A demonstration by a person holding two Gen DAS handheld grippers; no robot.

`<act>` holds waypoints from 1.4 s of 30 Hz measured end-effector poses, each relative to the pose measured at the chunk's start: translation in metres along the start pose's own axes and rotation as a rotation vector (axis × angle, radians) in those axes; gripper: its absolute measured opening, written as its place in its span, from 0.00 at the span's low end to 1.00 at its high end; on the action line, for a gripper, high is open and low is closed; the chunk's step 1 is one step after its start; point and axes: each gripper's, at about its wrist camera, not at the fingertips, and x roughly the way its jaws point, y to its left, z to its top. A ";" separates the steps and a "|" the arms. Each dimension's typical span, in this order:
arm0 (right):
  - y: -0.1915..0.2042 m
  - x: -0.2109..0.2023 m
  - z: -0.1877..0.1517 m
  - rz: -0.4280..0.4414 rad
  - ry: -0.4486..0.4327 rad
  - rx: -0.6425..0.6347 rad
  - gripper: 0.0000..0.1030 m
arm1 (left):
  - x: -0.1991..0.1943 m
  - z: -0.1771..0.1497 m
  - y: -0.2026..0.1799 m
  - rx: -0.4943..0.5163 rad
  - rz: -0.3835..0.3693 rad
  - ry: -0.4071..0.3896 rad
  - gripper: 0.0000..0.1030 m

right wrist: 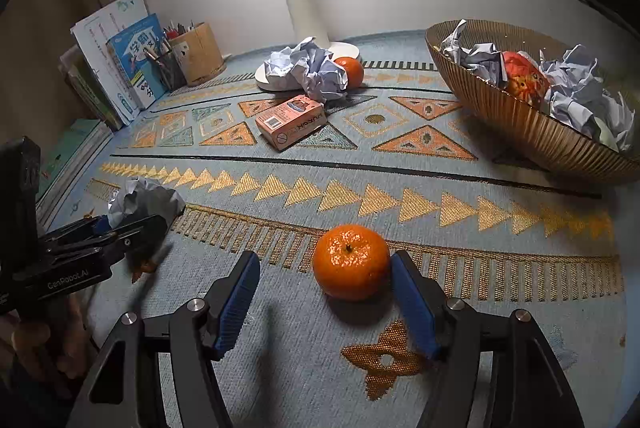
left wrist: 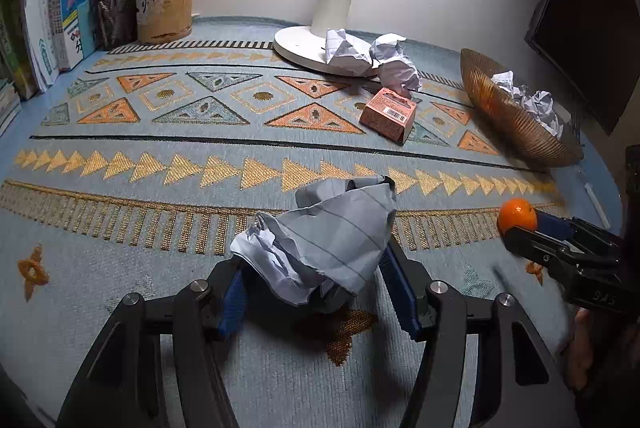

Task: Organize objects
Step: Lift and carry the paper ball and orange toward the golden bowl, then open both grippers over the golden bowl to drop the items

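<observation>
Patterned blue-and-gold woven cloth covers the surface (right wrist: 460, 187). Ribbed amber glass bowl (right wrist: 520, 131) is the landmark: it already holds several crumpled paper balls plus a red-orange printed wrapper, so sorting looks partly done, roughly midway by my read.

Left to sort, all left of the bowl: two crumpled white paper balls (right wrist: 308, 69) by the white round lamp base (left wrist: 298, 45), a second orange (right wrist: 351, 69) beside them, a pink cardboard box (right wrist: 290, 125) lying flat with its long axis slanting toward the bowl.

Large crumpled lined paper wad (left wrist: 320, 248) sits well left of the bowl, near the front edge of the cloth; roughly cone-shaped, long axis tilted, narrow end up and toward the bowl. Left gripper (left wrist: 316, 288) straddles it, jaws spread around it; contact with the pads can't be judged, paper hides them.

Round orange tangerine (right wrist: 351, 262) rests in front of the bowl, stem up, no real long axis. Right gripper (right wrist: 324, 304) jaws spread; right pad just beside or touching the fruit, left pad well clear. No pinch.
</observation>
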 end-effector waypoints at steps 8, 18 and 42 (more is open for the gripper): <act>0.014 -0.005 -0.001 -0.081 -0.051 -0.079 0.64 | 0.000 0.000 0.000 -0.003 0.033 0.000 0.57; 0.002 0.007 0.002 -0.118 -0.002 -0.010 0.38 | 0.001 0.000 0.000 0.001 0.041 0.002 0.57; -0.137 -0.142 0.107 -0.227 -0.328 0.208 0.37 | -0.021 0.130 -0.137 0.158 -0.246 -0.198 0.53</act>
